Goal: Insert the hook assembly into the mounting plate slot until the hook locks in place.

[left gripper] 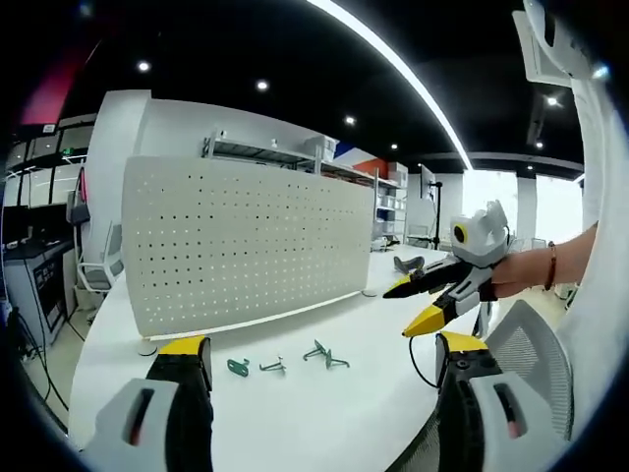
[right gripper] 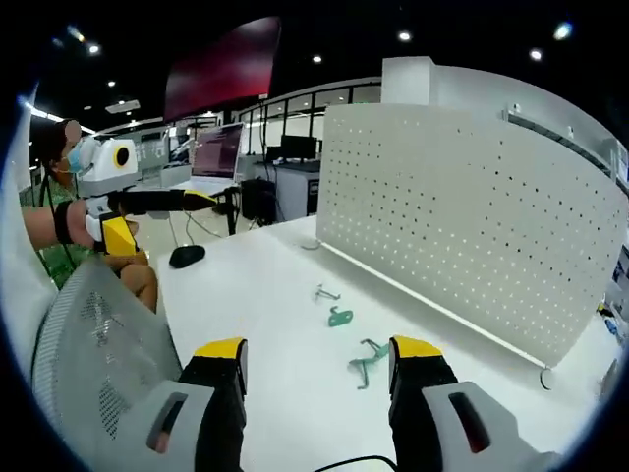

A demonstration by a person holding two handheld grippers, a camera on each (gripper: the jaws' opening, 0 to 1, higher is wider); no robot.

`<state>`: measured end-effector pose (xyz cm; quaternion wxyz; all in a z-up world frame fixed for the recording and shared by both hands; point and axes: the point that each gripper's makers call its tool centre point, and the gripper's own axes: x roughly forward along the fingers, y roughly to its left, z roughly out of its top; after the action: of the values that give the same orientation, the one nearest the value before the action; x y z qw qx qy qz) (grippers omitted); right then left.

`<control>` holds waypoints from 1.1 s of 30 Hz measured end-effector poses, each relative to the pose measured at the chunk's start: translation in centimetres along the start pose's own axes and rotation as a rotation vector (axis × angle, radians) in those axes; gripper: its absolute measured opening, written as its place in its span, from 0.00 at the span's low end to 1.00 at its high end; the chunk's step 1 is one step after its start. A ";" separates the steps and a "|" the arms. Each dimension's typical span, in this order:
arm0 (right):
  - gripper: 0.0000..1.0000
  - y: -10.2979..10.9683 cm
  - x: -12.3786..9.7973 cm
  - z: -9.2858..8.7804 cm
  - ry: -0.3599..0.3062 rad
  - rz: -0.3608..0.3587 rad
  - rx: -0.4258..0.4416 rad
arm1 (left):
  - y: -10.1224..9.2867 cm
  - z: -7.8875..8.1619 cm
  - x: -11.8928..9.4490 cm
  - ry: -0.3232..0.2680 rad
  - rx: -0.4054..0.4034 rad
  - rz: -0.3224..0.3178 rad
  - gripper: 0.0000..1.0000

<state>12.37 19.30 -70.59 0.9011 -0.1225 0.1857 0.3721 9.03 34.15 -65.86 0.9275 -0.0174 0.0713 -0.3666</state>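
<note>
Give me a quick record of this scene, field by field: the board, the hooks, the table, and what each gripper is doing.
board: white perforated pegboard standing upright on the table
hooks: three small green hooks lying loose on the table in front of the board, none inserted
table: white table
left gripper: open, empty, held above the table
right gripper: open, empty, one hook lying between its jaws
task state: not yet started

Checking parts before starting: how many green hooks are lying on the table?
3, in a row on the white table before the pegboard: one, one, one. More may be hidden.
</note>
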 end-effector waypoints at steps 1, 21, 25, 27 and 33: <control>0.58 -0.1 0.1 -0.1 -0.001 0.005 0.007 | -0.2 0.0 0.1 -0.001 -0.001 -0.001 0.97; 0.50 -3.2 2.0 -2.5 0.036 0.082 -0.022 | -3.2 -0.1 1.2 0.053 0.038 0.028 0.96; 0.49 -3.3 2.6 -2.9 0.047 0.100 -0.032 | -3.7 -0.1 1.5 0.061 0.049 0.022 0.95; 0.48 -3.3 2.9 -3.3 0.060 0.112 -0.035 | -3.9 0.0 1.6 0.070 0.054 0.023 0.96; 0.47 -3.4 3.8 -4.1 0.085 0.144 -0.054 | -4.0 0.5 1.8 0.066 0.062 0.029 0.96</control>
<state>16.27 17.83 -75.57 0.8598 -0.1487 0.2220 0.4351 7.67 30.01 -65.26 0.9300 0.0243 0.0910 -0.3553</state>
